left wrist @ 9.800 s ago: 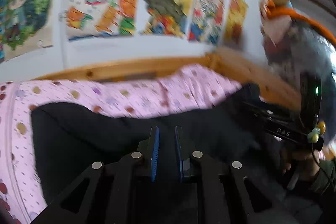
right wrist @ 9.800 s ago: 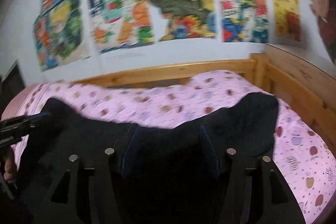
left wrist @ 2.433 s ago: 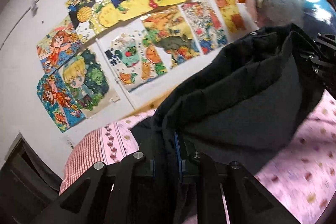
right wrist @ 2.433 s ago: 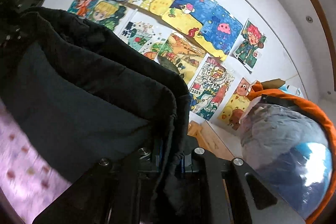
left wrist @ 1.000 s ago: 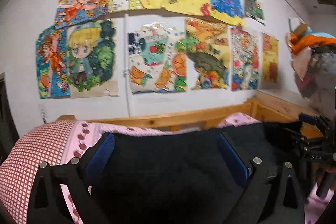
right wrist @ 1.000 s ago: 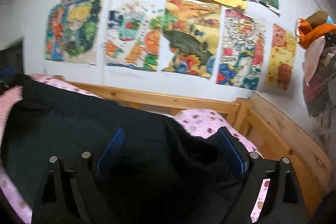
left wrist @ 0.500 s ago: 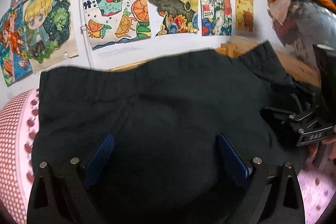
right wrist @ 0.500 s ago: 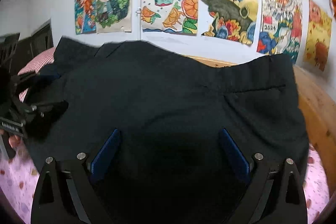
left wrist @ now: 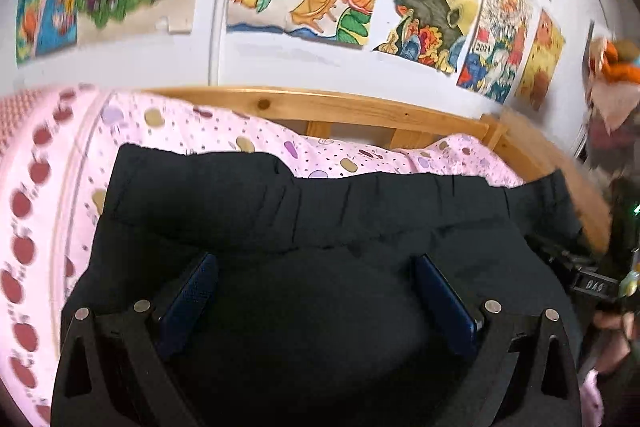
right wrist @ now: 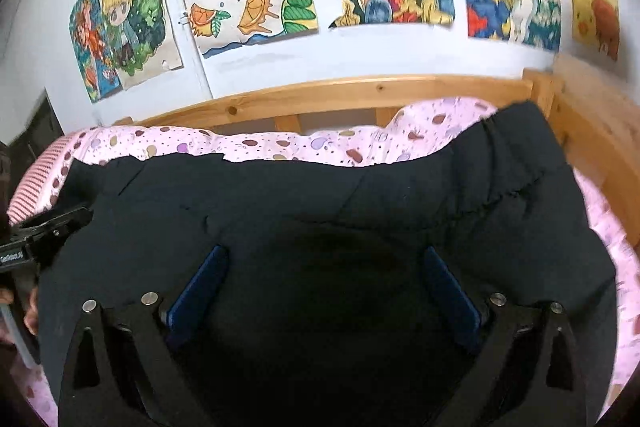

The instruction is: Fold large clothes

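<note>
Blue-padded, both the left tool [left wrist: 316, 291] and right tool [right wrist: 324, 283] stand wide apart, gripping nothing, low in frame over the black trousers [right wrist: 320, 211] spread mid-frame on the pink bed [right wrist: 280, 143]; soft, limp cloth, best pinched at the gathered waistband [left wrist: 360, 203].

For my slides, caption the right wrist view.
Right gripper open above dark trousers spread on the pink bed sheet.
</note>
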